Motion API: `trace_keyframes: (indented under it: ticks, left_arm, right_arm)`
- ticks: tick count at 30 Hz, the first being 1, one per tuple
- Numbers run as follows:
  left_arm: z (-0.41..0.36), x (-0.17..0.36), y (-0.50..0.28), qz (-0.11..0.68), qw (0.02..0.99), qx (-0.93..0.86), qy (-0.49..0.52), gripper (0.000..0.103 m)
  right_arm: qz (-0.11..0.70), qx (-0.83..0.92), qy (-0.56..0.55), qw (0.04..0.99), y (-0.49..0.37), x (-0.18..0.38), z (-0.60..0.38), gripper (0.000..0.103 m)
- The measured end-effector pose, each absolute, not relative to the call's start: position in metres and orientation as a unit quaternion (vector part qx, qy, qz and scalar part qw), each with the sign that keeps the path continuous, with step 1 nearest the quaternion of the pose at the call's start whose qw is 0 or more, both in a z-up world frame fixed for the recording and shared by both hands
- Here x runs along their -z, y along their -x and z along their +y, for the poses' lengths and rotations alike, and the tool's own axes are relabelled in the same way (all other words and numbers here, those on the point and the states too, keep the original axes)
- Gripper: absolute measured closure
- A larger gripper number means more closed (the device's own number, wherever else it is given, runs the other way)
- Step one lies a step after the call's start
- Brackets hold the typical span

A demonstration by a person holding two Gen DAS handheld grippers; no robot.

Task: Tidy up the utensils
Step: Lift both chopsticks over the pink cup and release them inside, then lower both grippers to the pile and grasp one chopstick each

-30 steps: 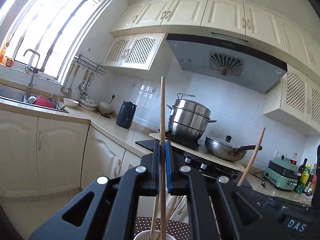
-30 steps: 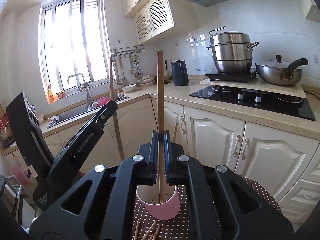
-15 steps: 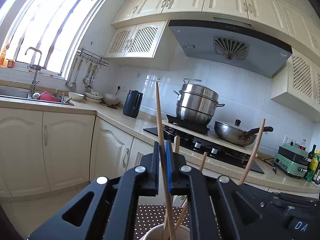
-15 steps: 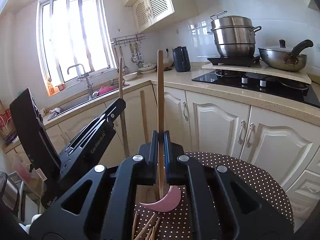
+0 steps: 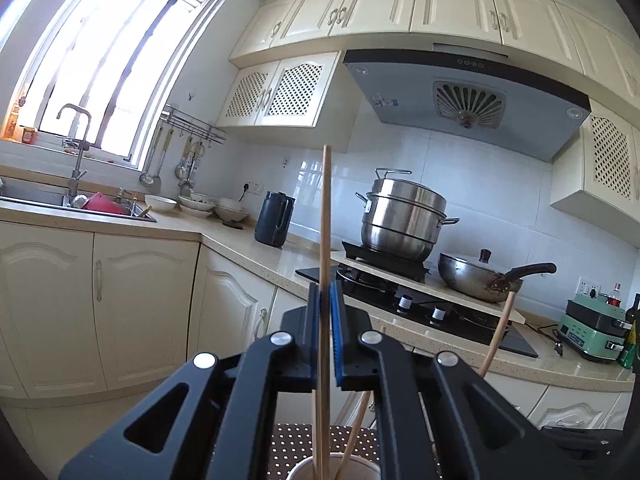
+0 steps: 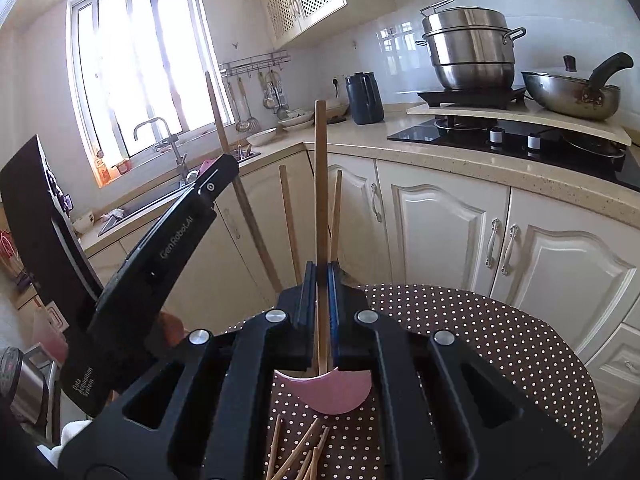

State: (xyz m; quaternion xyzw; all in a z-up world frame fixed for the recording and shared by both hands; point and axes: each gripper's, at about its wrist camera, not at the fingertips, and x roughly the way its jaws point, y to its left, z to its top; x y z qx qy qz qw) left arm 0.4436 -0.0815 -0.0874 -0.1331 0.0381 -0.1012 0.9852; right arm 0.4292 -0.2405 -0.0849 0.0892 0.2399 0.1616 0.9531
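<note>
Pink cup (image 6: 334,394) now lower, left tongs (image 5: 327,332) and right tongs (image 6: 322,304) each clamped on an upright chopstick (image 5: 325,240)

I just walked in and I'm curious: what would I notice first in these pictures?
Right in the middle, each gripper pinches a chopstick standing straight up: the left gripper in its view, the right gripper over a pink cup on the dotted table. Behind, a shiny steamer pot sits on the stove, and the window glares at left.
</note>
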Motion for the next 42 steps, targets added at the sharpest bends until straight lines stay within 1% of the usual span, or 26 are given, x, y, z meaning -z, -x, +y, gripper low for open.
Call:
trace_keyframes:
  ticks: [6,11,12,13,14,15,16,18,19,21,22,23,27,33,39,42]
  left_arm:
    - [-0.083,0.104,-0.445,0.072,0.984,0.114,0.116,0.097]
    - [-0.078,0.104,-0.442,0.096,0.980,0.127,0.115,0.096]
    - [-0.077,0.103,-0.441,0.099,0.981,0.125,0.113,0.093]
    - [-0.077,0.102,-0.439,0.103,0.981,0.124,0.109,0.086]
    - [-0.076,0.101,-0.437,0.106,0.981,0.125,0.106,0.070]
    - [-0.075,0.099,-0.433,0.107,0.981,0.123,0.103,0.065]
    - [-0.074,0.098,-0.429,0.106,0.982,0.121,0.100,0.063]
    - [-0.073,0.094,-0.423,0.110,0.983,0.118,0.088,0.054]
    - [-0.073,0.093,-0.419,0.113,0.984,0.112,0.079,0.053]
    - [-0.070,0.087,-0.411,0.115,0.985,0.105,0.072,0.050]
    - [-0.067,0.084,-0.405,0.116,0.985,0.103,0.071,0.048]
    - [-0.065,0.081,-0.401,0.118,0.985,0.101,0.071,0.043]
    - [-0.056,0.071,-0.383,0.136,0.984,0.094,0.064,0.042]
    - [-0.048,0.072,-0.353,0.195,0.973,0.118,0.049,0.040]
    - [-0.054,0.089,-0.324,0.248,0.958,0.141,0.026,0.040]
    - [-0.067,0.103,-0.312,0.278,0.949,0.149,-0.013,0.040]
  right_arm:
    - [0.250,-0.167,-0.088,0.950,-0.432,0.092,-0.236,0.097]
    - [0.258,-0.162,-0.093,0.948,-0.433,0.094,-0.236,0.097]
    - [0.260,-0.161,-0.096,0.947,-0.433,0.094,-0.236,0.096]
    - [0.261,-0.160,-0.100,0.947,-0.433,0.094,-0.237,0.096]
    - [0.263,-0.158,-0.101,0.947,-0.432,0.093,-0.237,0.096]
    - [0.263,-0.155,-0.099,0.947,-0.431,0.092,-0.237,0.096]
    - [0.262,-0.150,-0.098,0.948,-0.430,0.091,-0.236,0.096]
    - [0.264,-0.147,-0.101,0.948,-0.428,0.089,-0.237,0.096]
    - [0.264,-0.143,-0.104,0.948,-0.427,0.087,-0.238,0.096]
    - [0.261,-0.139,-0.105,0.950,-0.422,0.084,-0.238,0.090]
    - [0.259,-0.137,-0.105,0.950,-0.420,0.082,-0.239,0.090]
    - [0.257,-0.134,-0.103,0.951,-0.416,0.079,-0.239,0.088]
    - [0.252,-0.131,-0.101,0.954,-0.400,0.069,-0.240,0.087]
    - [0.258,-0.133,-0.088,0.953,-0.365,0.065,-0.235,0.087]
    - [0.286,-0.132,-0.070,0.947,-0.332,0.078,-0.230,0.087]
    - [0.307,-0.136,-0.064,0.940,-0.318,0.089,-0.227,0.087]
